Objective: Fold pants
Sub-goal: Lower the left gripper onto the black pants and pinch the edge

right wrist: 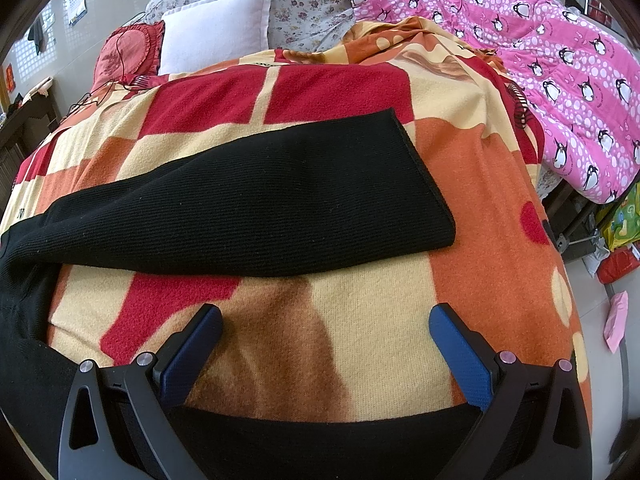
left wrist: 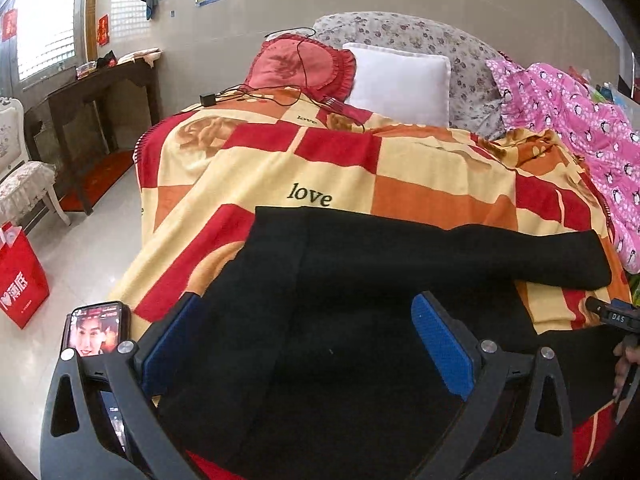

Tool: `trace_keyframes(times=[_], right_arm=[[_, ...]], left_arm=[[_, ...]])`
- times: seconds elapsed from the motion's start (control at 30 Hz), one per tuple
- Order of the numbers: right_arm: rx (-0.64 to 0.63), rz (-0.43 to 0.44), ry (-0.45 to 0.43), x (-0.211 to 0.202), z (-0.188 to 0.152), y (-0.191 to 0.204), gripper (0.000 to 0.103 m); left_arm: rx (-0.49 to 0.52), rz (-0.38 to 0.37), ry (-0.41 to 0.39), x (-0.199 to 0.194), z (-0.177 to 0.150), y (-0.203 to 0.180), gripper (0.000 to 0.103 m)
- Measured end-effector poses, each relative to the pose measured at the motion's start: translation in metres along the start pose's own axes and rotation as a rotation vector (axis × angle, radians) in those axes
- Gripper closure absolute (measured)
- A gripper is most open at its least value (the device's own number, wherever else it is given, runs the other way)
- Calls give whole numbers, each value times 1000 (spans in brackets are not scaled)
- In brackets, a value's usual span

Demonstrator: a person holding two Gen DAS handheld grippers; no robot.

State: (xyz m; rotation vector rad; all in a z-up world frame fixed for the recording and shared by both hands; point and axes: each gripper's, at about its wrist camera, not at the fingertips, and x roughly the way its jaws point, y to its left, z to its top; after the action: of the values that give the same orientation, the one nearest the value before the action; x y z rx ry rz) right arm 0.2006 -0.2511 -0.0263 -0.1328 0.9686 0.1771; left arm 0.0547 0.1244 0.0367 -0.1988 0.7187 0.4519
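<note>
Black knit pants lie spread on a bed covered by a red, orange and cream checked blanket. One leg stretches flat to the right, its hem toward the pink quilt. The other leg runs along the near edge of the bed, under the right gripper. My left gripper hovers open over the waist part of the pants, blue pads wide apart. My right gripper is open above bare blanket between the two legs. The right gripper's body and a hand show at the left view's right edge.
A white pillow, a red cushion with a black cable and a floral pillow lie at the bed's head. A pink penguin quilt is piled on the right. A lit phone lies at the bed's left edge; a red bag stands on the floor.
</note>
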Motion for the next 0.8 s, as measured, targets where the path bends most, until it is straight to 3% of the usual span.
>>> trace_keyframes(times=[0.27,0.47,0.53,0.67,0.73,0.8], right_arm=[[0,0,0,0,0,0,1],[-1,2,0,0,0,0,1],[-1,2,0,0,0,0,1],[-1,2,-1,0,0,0,1],[-1,2,0,0,0,0,1],[-1,2,-1,0,0,0,1]], left_arm=[[8,-29,21,7,9,4,0],[-50,-163,3,13,79,66,0],[-103,-230,40,27,107,94,0],[-99,-220,92,63,121,118,1],[-63,-261,168,88,114,115,24],[6,-241,205,101,107,104,54]])
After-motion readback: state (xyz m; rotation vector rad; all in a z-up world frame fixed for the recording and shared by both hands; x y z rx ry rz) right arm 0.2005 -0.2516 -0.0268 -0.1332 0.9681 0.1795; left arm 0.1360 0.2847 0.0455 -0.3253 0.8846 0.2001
